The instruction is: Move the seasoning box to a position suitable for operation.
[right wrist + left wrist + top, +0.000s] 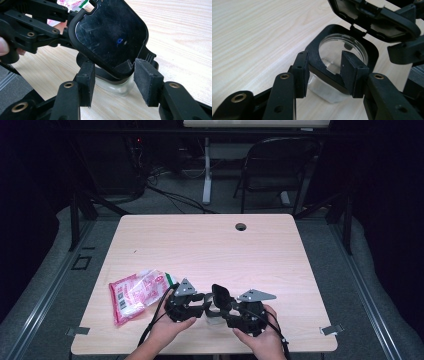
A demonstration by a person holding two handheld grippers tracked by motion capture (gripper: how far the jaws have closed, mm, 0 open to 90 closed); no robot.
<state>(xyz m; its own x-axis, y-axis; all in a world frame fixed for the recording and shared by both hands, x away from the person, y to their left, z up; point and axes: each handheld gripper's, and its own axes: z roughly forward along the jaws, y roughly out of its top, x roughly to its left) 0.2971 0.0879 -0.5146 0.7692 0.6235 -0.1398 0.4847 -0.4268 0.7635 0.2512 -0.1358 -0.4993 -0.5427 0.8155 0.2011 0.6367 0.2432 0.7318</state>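
- High view: your left gripper (200,306) and right gripper (226,309) meet nose to nose at the near edge of the table (210,245), with one small jar (214,312) between them. Its hinged lid (220,293) stands up. One pink packet (137,294) lies just left of your left hand.
- Left gripper view: your jaws are spread, one astride the jar's black collar (318,72) on each side; I cannot tell whether the pads press it. The jar's mouth lies straight ahead, with the lid tipped back beyond it.
- Right gripper view: your jaws stand apart and grip nothing. The lid's hinge (147,56) end sits between and just above them, its long axis running away from you.
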